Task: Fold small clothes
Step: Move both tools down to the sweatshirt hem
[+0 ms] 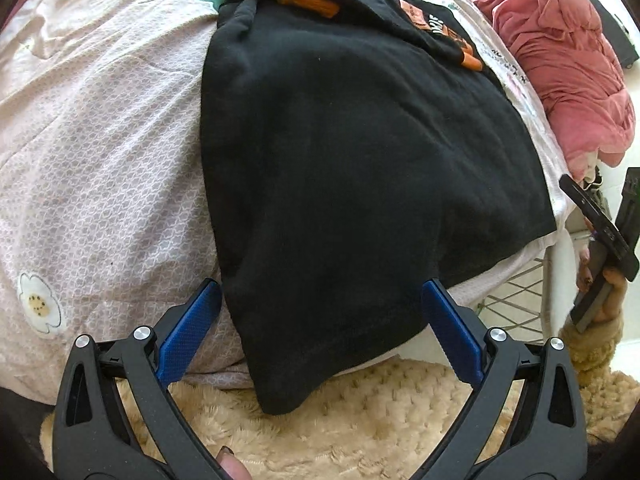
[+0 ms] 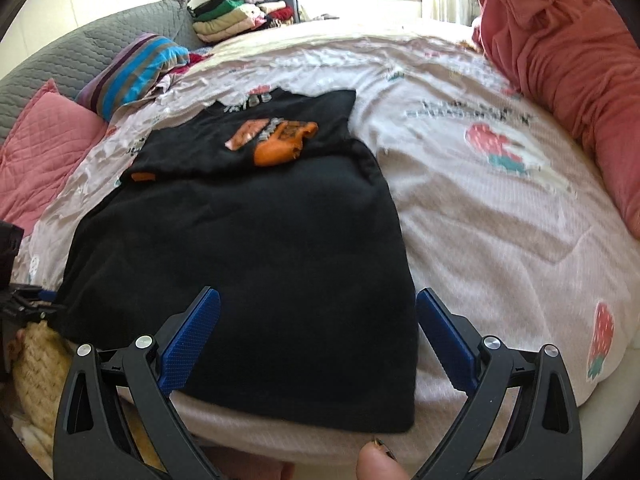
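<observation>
A black t-shirt [image 1: 360,160] with an orange print lies flat on the bed, its top part folded over; its hem hangs over the bed's near edge. It also shows in the right wrist view [image 2: 248,260]. My left gripper [image 1: 322,332] is open, its blue pads [image 1: 188,336] either side of the shirt's near left hem corner. My right gripper [image 2: 318,340] is open, straddling the near right hem corner. The right gripper shows at the right edge of the left wrist view [image 1: 600,232]; the left one shows at the left edge of the right wrist view [image 2: 20,300].
The bed has a pink patterned sheet [image 2: 500,220]. A crumpled red-pink blanket [image 2: 568,60] lies along its right side. Pillows [image 2: 44,148] and a striped cushion [image 2: 132,72] sit at far left, folded clothes [image 2: 240,12] behind. A beige fuzzy sleeve [image 1: 340,420] is below the bed edge.
</observation>
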A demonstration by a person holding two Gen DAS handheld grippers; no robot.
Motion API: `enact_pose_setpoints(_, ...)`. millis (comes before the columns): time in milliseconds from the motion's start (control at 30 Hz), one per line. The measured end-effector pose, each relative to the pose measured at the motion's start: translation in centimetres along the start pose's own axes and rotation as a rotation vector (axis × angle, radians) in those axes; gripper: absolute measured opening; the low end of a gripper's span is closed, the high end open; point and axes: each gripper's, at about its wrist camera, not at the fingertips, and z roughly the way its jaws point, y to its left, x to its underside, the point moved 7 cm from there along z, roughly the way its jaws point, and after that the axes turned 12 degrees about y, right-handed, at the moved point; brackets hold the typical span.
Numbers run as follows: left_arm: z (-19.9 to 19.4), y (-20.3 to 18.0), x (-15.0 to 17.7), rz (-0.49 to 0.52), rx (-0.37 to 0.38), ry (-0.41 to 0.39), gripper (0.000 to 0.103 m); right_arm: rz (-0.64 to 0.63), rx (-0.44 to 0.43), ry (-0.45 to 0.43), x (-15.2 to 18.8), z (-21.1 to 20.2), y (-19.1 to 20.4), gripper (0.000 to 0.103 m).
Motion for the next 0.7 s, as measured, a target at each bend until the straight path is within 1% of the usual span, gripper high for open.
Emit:
enact_pose_setpoints(67, 0.2, -0.1, -0.4, 0.002, -0.011, -0.002, 0.094, 0.000, -0.001, 0.026, 0.7, 0.1, -0.5, 0.098)
enact_pose_setpoints(200, 0.3, -0.1, -0.8, -0.003, -0.010, -0.011, 0.093, -0.005, -0.011, 0.083, 1.8, 0.7, -1.3, 0.097)
enact_pose_setpoints(333, 0.1, -0.1, -0.7, -0.002, -0.003, -0.018, 0.093, -0.011, -0.041, 0.121, 2.8, 1.2, -1.6, 0.095)
enact_pose_setpoints(367, 0.1, -0.1, -0.7, -0.004, 0.003, -0.020, 0.094, -0.012, -0.043, 0.131, 3.0, 1.4, -1.7, 0.086)
enact_pose_setpoints(467, -0.3, 0.1, -0.4, -0.007, 0.016, -0.025, 0.094, 0.004, -0.060, 0.167, 3.5, 2.1, -2.2, 0.070)
enact_pose_setpoints(533, -0.5, 0.1, -0.2, -0.008, 0.022, -0.026, 0.093, 0.007, -0.065, 0.190, 4.0, 2.8, -2.3, 0.062)
enact_pose_setpoints(600, -0.6, 0.2, 0.1, -0.008, 0.025, -0.023, 0.093, -0.004, -0.061, 0.193, 4.3, 3.0, -2.4, 0.056)
enact_pose_setpoints(633, -0.6, 0.2, 0.2, -0.008, 0.027, -0.021, 0.093, -0.017, -0.061, 0.191, 4.4, 3.0, -2.3, 0.046)
enact_pose_setpoints(667, -0.7, 0.2, 0.3, -0.009, 0.027, -0.019, 0.093, -0.031, -0.058, 0.187, 4.5, 2.8, -2.2, 0.032)
enact_pose_setpoints(700, -0.7, 0.2, 0.4, -0.009, 0.028, -0.016, 0.093, -0.041, -0.059, 0.180, 4.4, 2.6, -2.1, 0.022)
